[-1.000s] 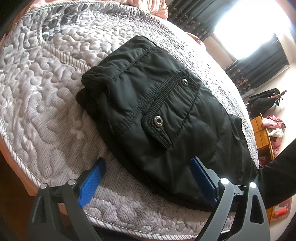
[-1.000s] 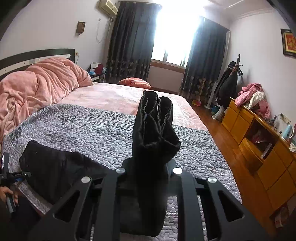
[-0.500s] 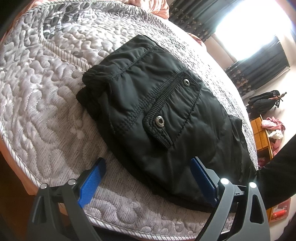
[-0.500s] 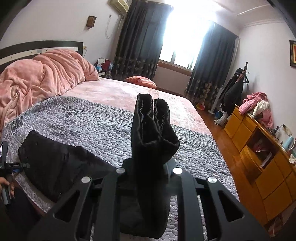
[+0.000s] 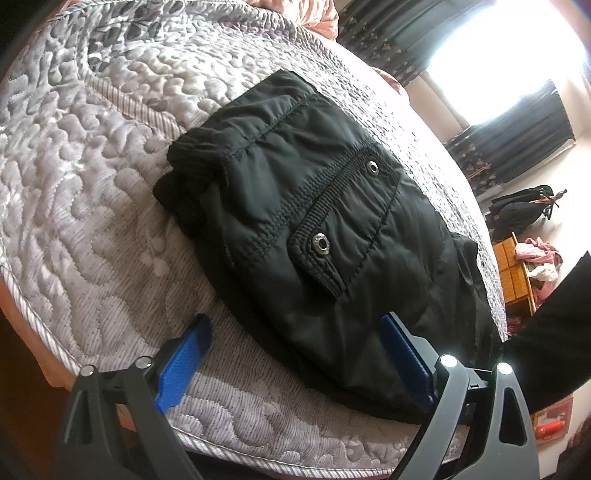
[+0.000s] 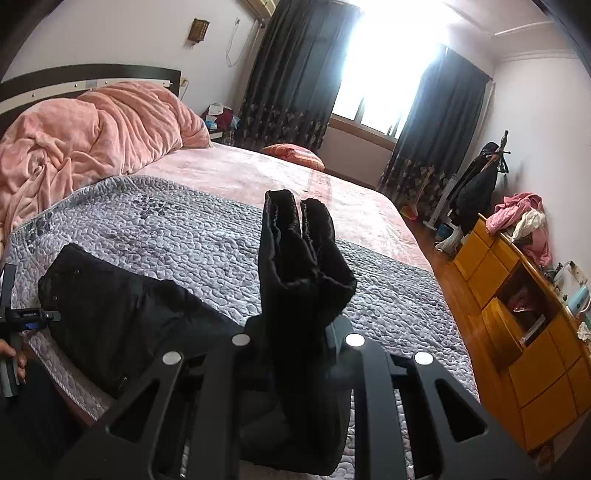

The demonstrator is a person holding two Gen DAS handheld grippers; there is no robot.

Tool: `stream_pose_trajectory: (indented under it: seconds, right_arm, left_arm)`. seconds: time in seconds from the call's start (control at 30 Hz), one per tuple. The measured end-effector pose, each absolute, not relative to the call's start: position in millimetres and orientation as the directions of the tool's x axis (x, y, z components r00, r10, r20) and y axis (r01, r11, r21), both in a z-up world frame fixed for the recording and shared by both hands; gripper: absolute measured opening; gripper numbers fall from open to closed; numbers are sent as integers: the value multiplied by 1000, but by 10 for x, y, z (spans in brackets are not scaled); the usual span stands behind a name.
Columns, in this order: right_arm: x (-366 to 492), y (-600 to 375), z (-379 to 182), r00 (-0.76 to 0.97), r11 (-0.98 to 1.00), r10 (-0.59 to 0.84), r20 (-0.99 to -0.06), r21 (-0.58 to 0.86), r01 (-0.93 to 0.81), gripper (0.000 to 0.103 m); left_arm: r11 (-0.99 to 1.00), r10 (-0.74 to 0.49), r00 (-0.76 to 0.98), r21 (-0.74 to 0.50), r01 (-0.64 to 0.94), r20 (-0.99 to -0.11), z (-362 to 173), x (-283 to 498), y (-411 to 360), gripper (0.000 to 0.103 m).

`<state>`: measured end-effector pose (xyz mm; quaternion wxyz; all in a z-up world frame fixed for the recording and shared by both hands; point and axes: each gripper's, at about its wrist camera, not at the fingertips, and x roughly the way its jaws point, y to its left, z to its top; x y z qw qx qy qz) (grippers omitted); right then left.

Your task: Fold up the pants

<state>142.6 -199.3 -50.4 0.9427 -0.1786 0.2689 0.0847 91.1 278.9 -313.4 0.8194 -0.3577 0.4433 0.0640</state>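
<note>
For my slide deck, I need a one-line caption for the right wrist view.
Right gripper clamps the black pants leg ends, raised above the grey quilt.

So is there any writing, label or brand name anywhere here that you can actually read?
None can be read.
Left gripper: a small pale marking on its body, too small and blurred to read.
Pants: snap buttons only, no legible label.
Wall plaque: too blurred to tell.
</note>
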Motion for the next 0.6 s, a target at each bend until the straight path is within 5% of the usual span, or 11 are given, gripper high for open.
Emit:
stream_pose_trajectory:
  seconds: [0.6]
  right_arm:
    - [1529,-1514,-818,805,874,60,-590,-359,-328,16]
  left_arm:
    - [722,-241,611,-560,-406,-754,-3120,830,2908,93]
